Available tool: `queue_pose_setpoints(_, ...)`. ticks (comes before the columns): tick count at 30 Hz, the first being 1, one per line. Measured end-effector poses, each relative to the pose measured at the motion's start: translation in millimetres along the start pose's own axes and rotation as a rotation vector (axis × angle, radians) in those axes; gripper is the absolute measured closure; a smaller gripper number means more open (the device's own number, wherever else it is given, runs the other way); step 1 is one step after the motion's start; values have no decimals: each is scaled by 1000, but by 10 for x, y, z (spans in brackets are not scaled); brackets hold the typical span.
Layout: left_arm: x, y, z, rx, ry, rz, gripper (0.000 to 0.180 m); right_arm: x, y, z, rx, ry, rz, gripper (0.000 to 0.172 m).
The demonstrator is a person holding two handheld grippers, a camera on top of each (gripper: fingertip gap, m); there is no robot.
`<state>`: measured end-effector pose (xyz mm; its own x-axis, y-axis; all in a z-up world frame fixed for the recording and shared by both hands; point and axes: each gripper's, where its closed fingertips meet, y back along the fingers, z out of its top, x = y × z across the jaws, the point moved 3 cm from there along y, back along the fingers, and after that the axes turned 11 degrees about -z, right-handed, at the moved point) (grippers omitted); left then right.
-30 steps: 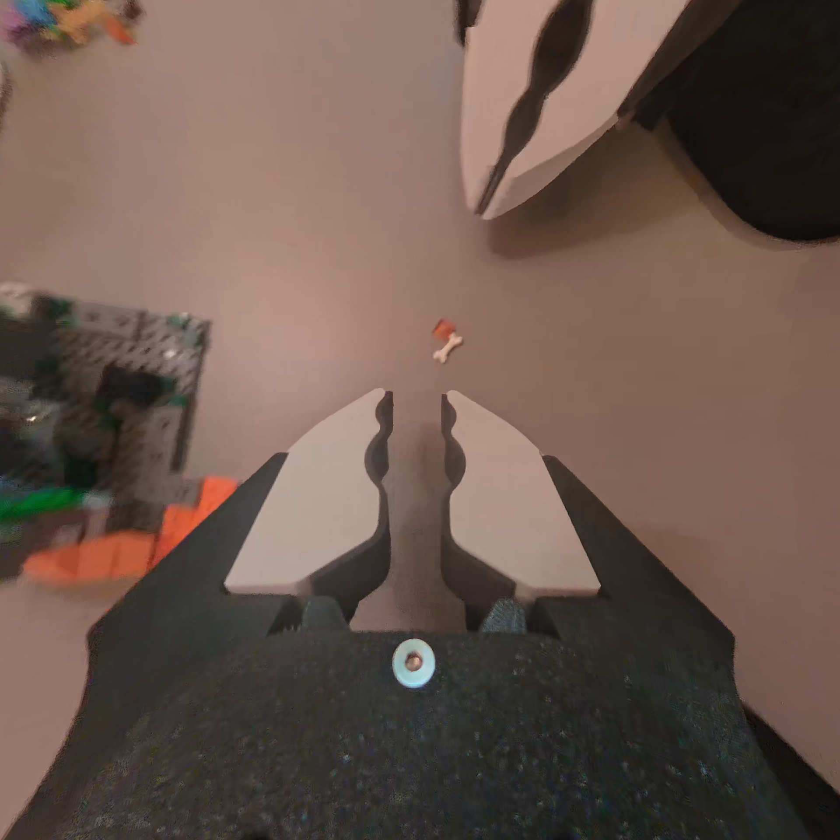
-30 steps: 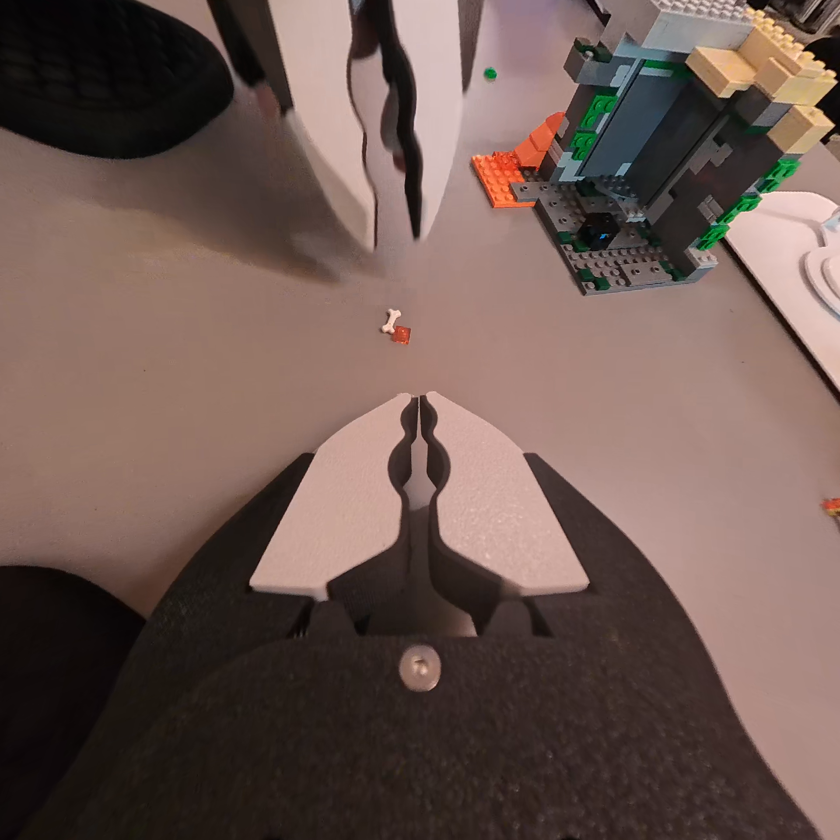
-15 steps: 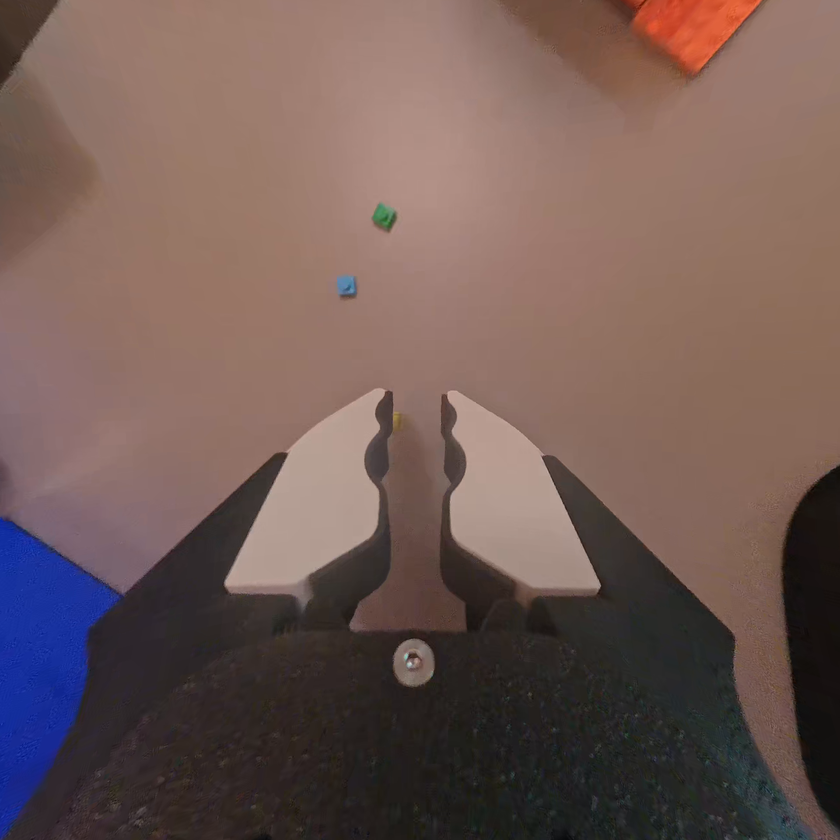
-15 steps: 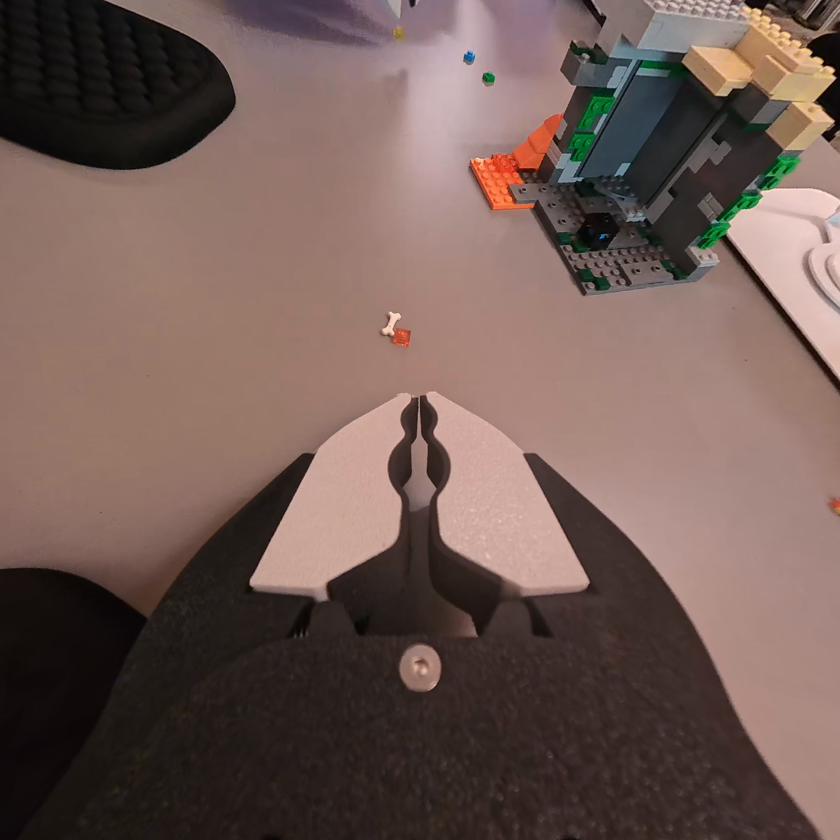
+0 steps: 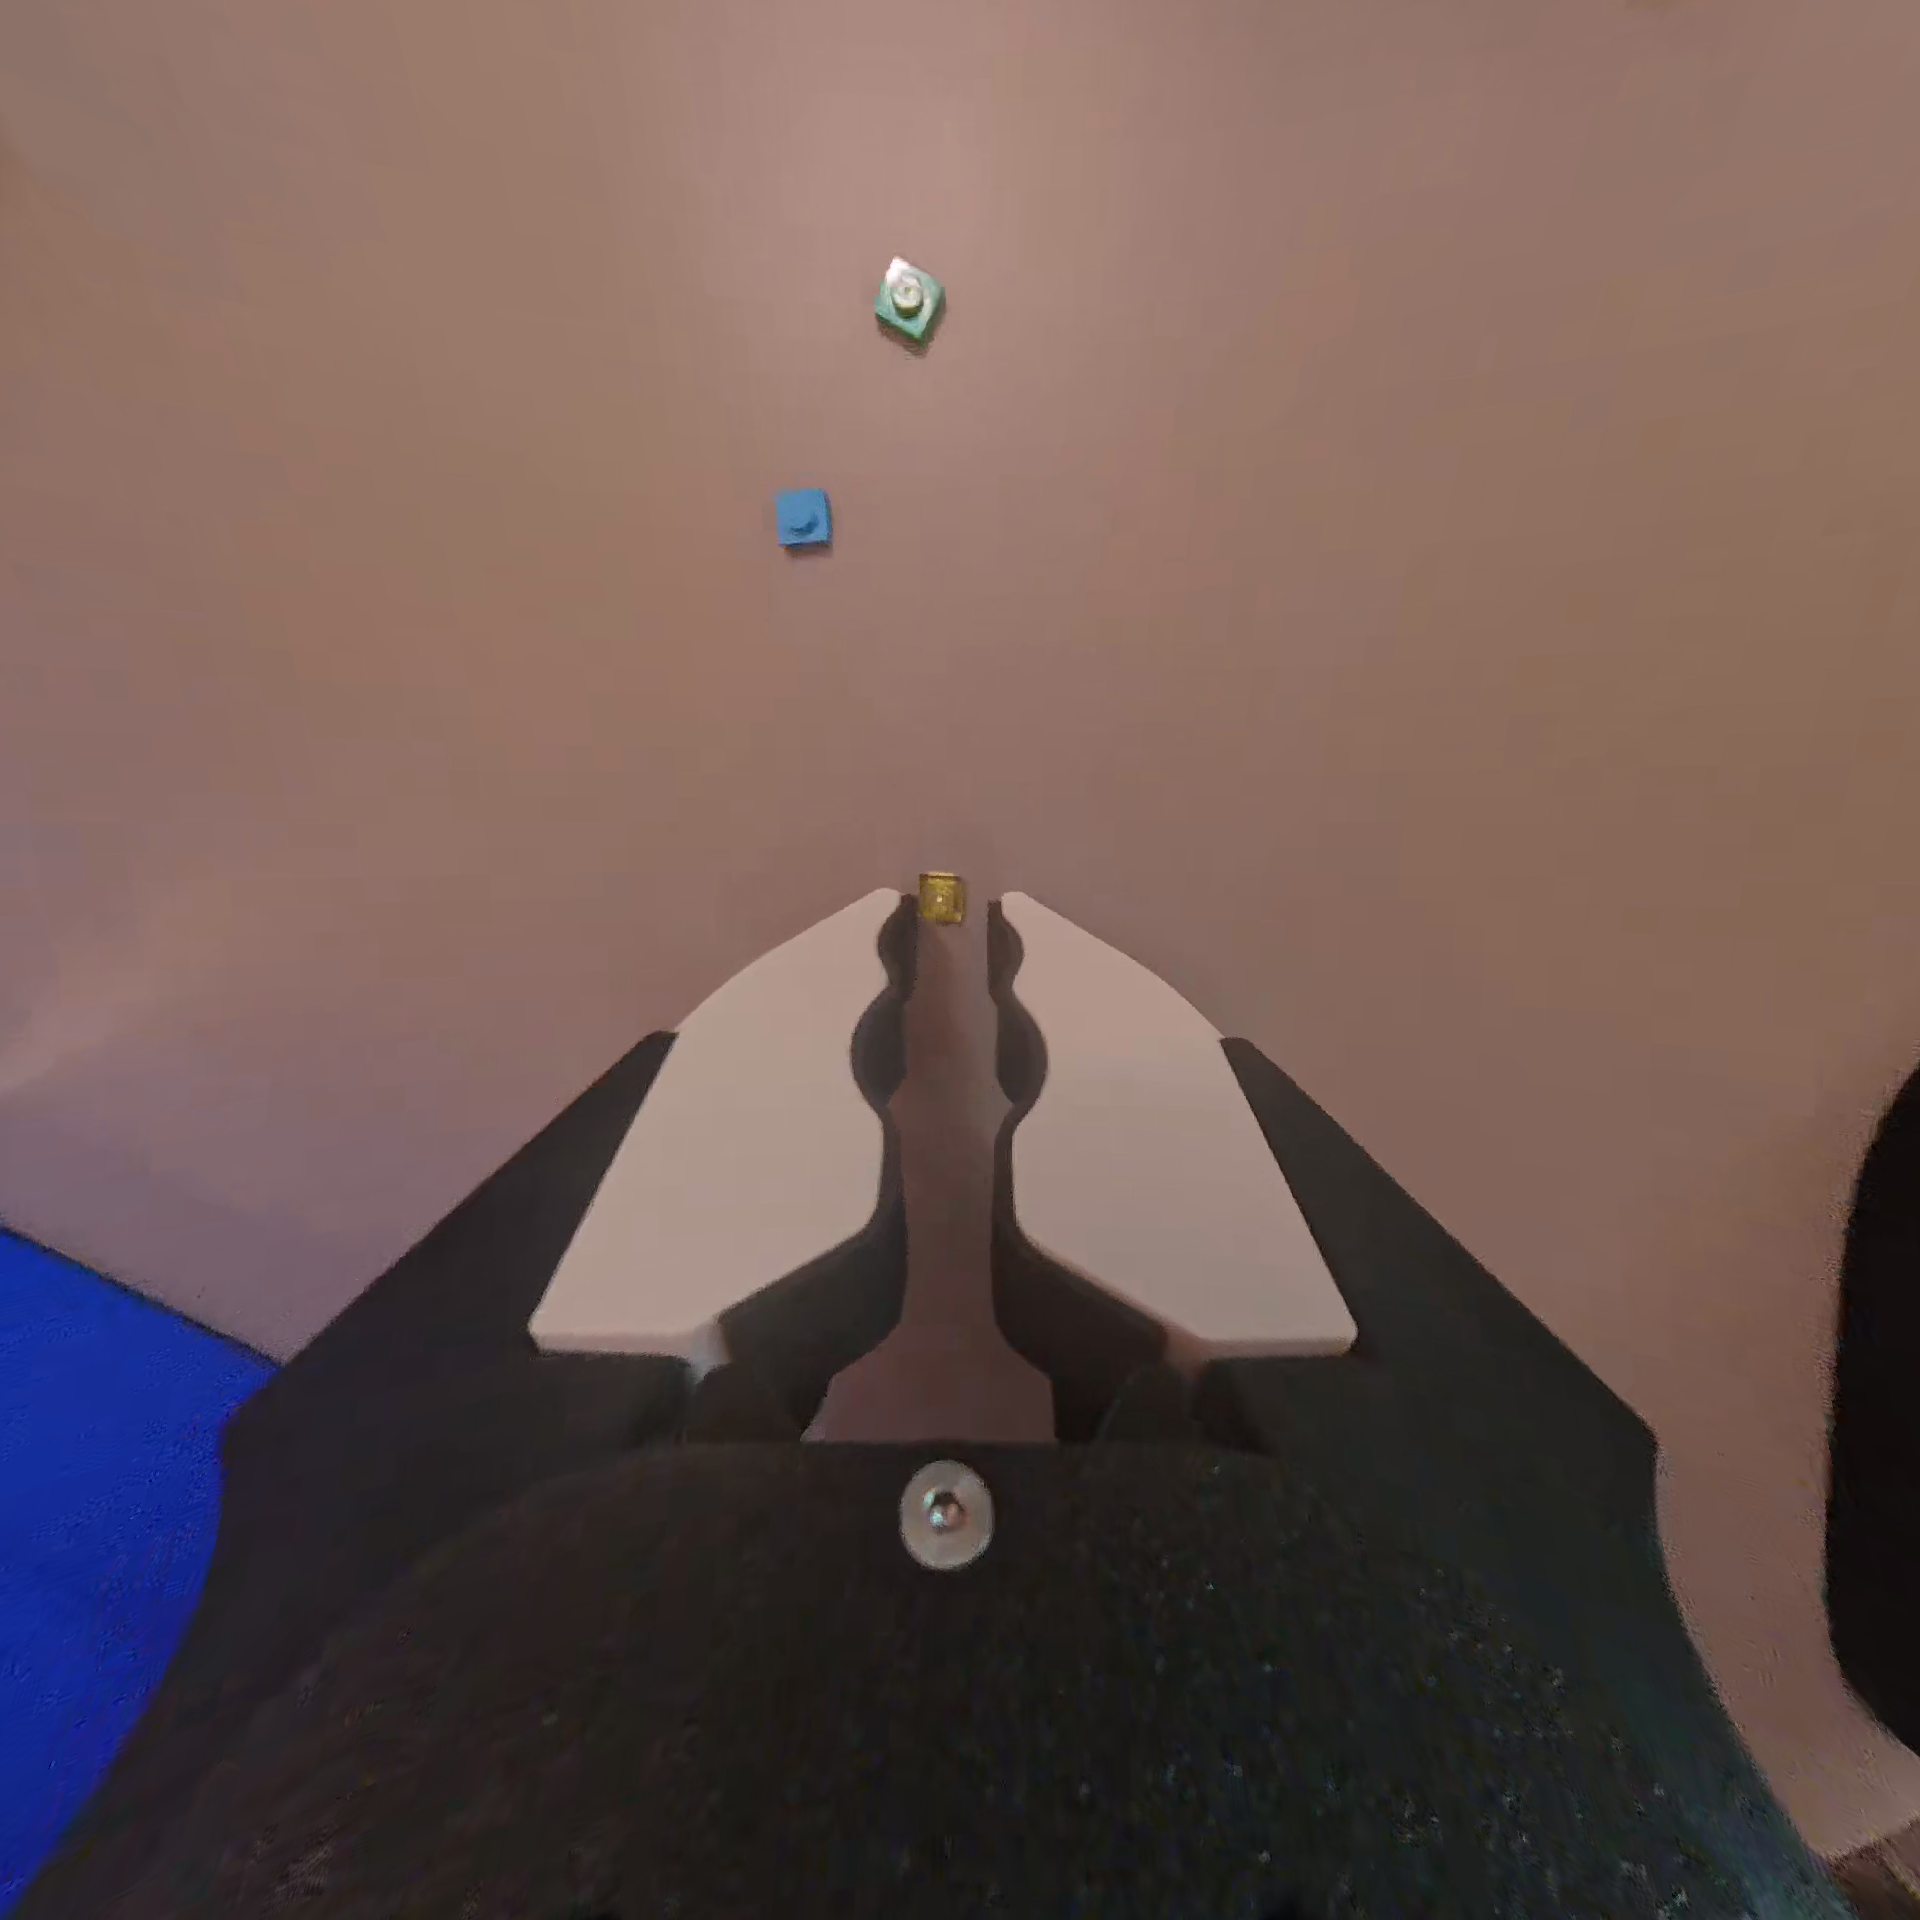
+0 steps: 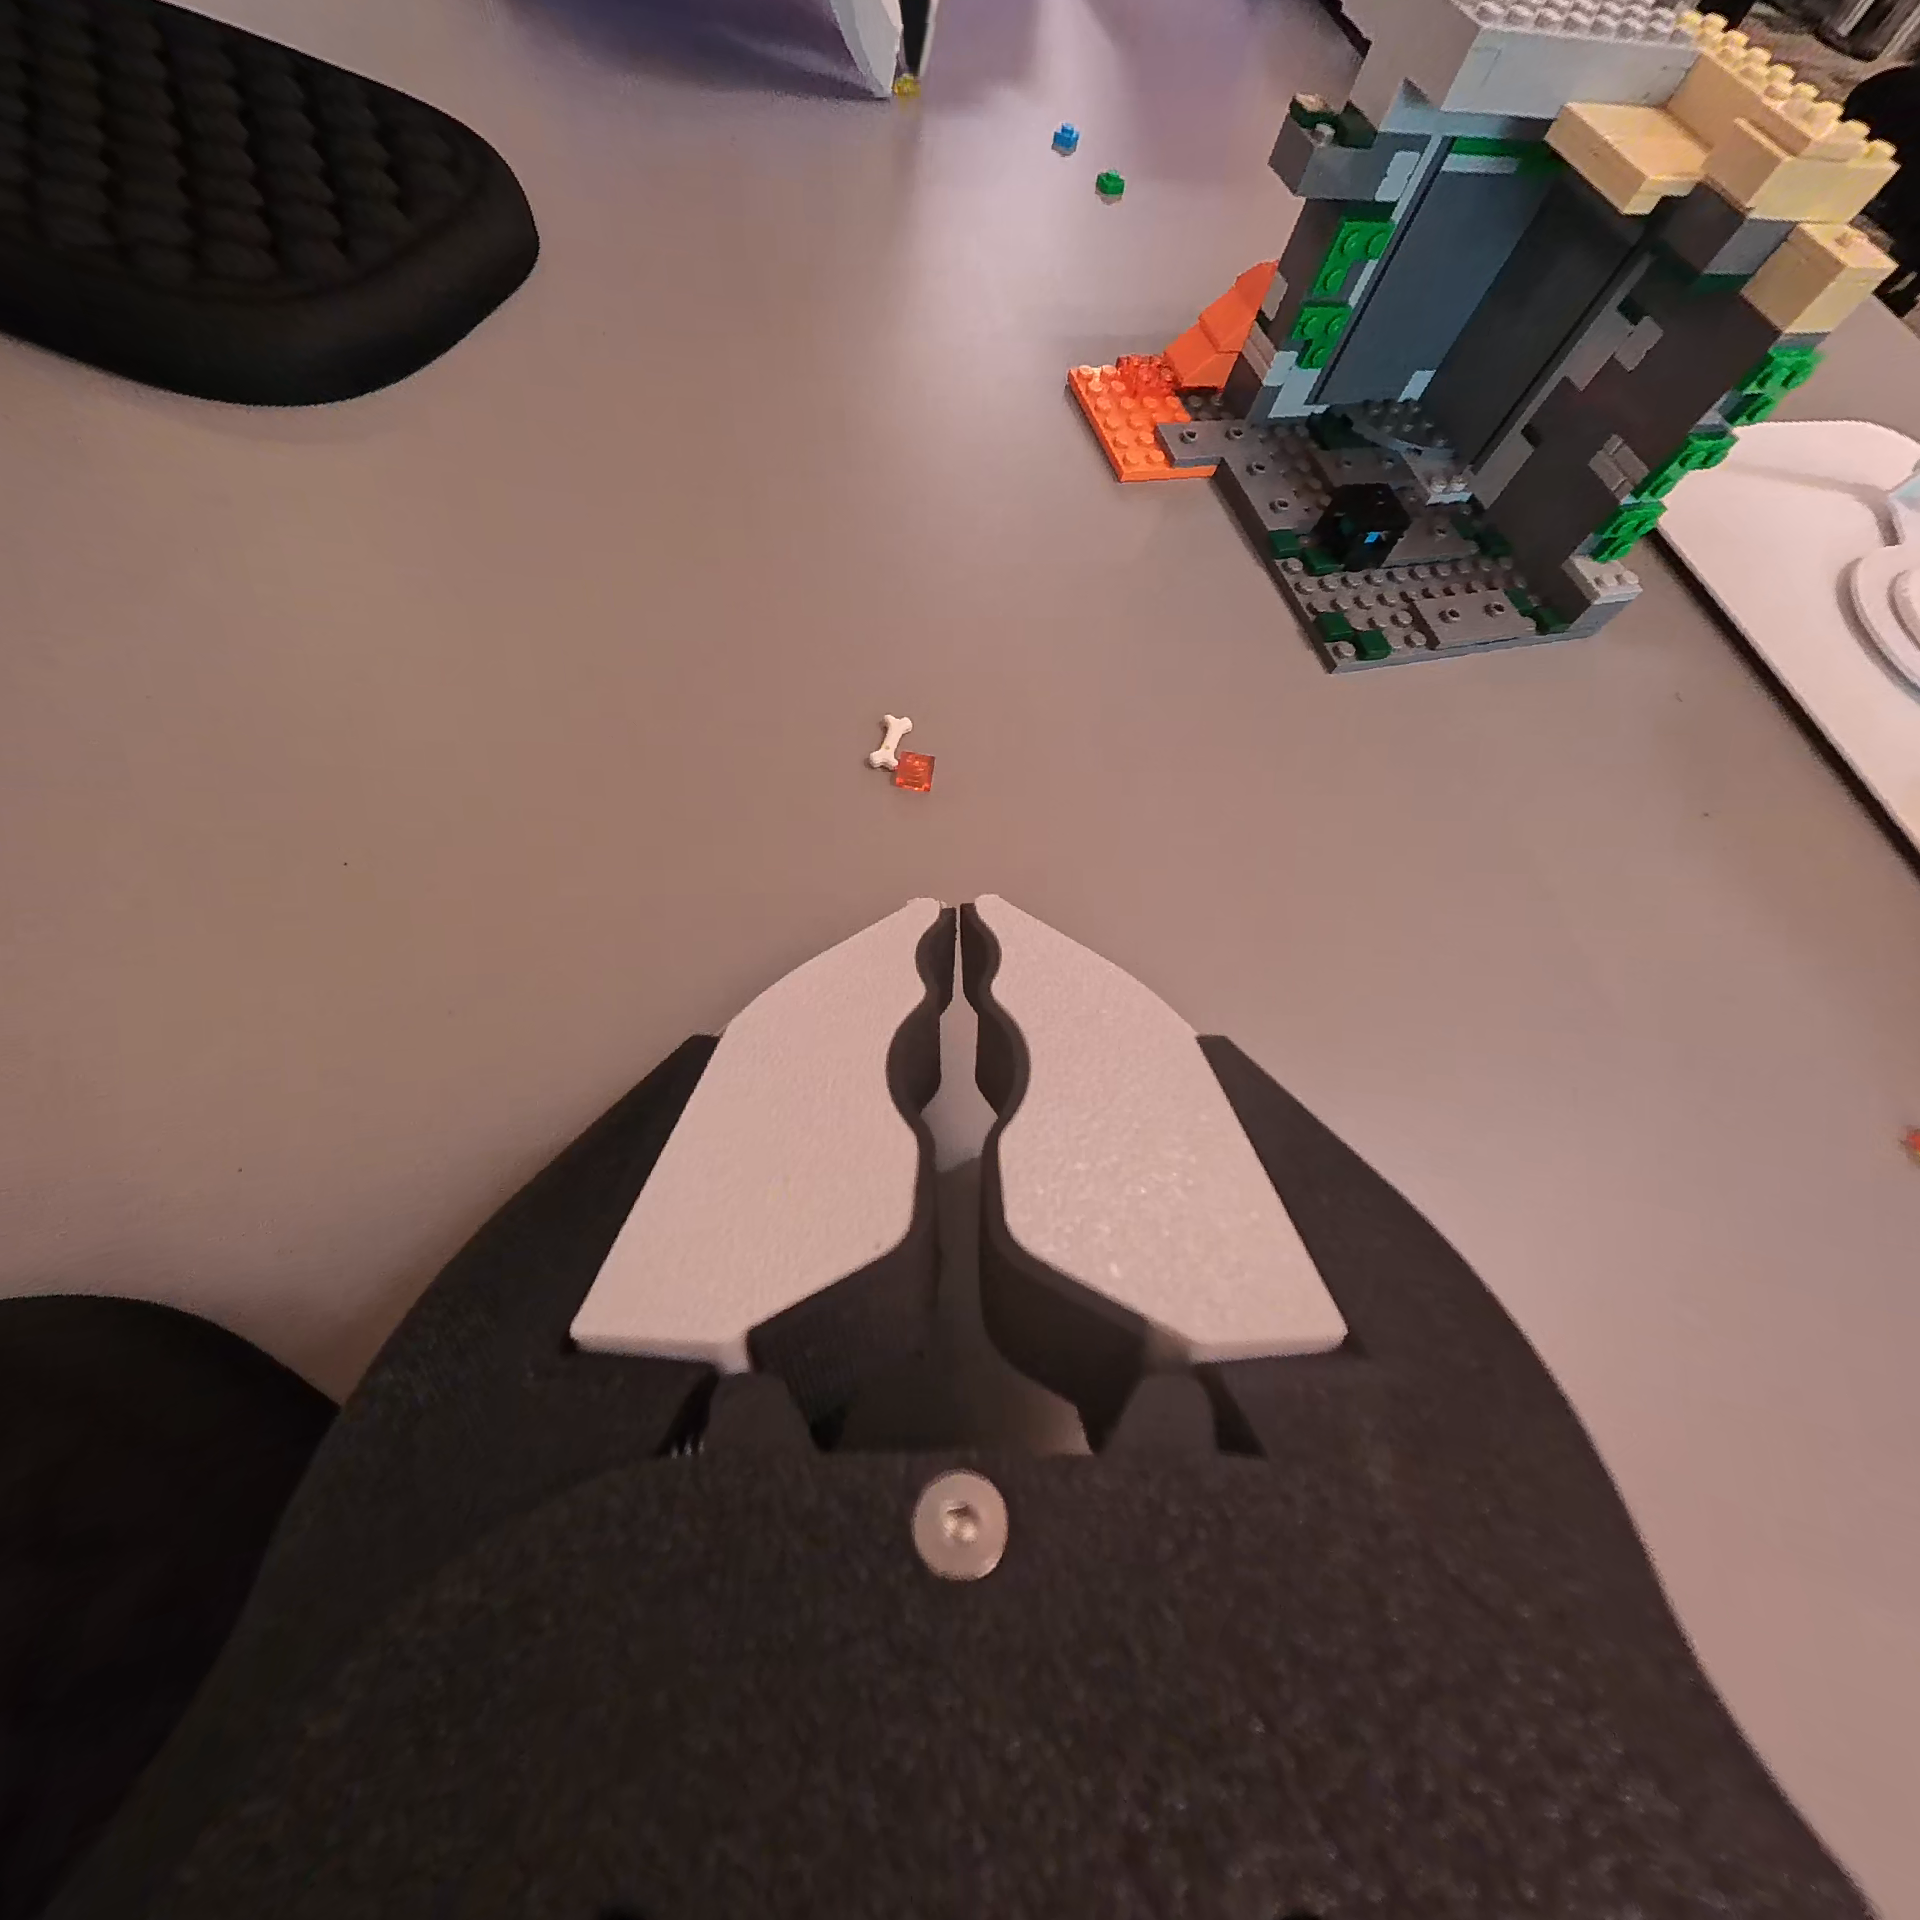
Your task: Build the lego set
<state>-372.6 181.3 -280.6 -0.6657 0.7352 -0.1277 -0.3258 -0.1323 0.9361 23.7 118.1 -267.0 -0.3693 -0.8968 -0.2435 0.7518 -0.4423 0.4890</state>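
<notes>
Standing far ahead of the right gripper, off to its right, is the big brick castle, set on its flat base so it stays up. A white bone and an orange tile lie touching, just ahead of the clenched fingers, which grasp nothing. The left gripper points down at the table. Its fingers are apart, with a tiny yellow brick between the tips, a small gap on the right side. Farther ahead lie a blue brick and a green brick.
</notes>
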Motion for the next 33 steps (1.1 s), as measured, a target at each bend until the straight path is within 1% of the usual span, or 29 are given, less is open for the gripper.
queue_pose_setpoints(1, -15, -8, 2, 0, 9, -21, 173, 1, -1, -1, 1, 1, 0, 171)
queue_pose_setpoints(5, -32, -26, 53, -10, -23, -1, 173, 2, -2, -1, 0, 2, -1, 171)
queue_pose_setpoints(7, -212, -60, 166, -51, -57, -55, 174, 1, -2, -1, 1, 1, -1, 171)
queue_pose_setpoints(9, -477, -89, 353, -88, -136, -77, 174, 2, -4, -3, 2, 3, -2, 171)
queue_pose_setpoints(11, -825, -159, 587, -112, -238, -102, 174, 5, -8, -5, 5, 5, -1, 171)
queue_pose_setpoints(16, -1780, -504, 1163, -120, -487, -243, 173, 11, -4, -6, 5, 16, -3, 171)
queue_pose_setpoints(18, -2063, -644, 1349, -114, -565, -281, 173, 4, -2, -8, 6, 17, -8, 171)
queue_pose_setpoints(20, -2242, -754, 1506, -109, -611, -304, 173, -10, 0, -16, 7, 11, -12, 171)
queue_pose_setpoints(23, -2361, -851, 1670, -96, -635, -325, 173, -22, 6, -19, 6, 9, -13, 171)
queue_pose_setpoints(26, -2397, -896, 1742, -75, -640, -339, 173, -15, 4, -26, 10, 13, -10, 171)
queue_pose_setpoints(29, -2395, -913, 1753, -62, -641, -347, 173, -11, 4, -27, 11, 16, -8, 171)
queue_pose_setpoints(33, -2375, -916, 1736, -57, -634, -352, 167, -12, 5, -28, 11, 13, -6, 171)
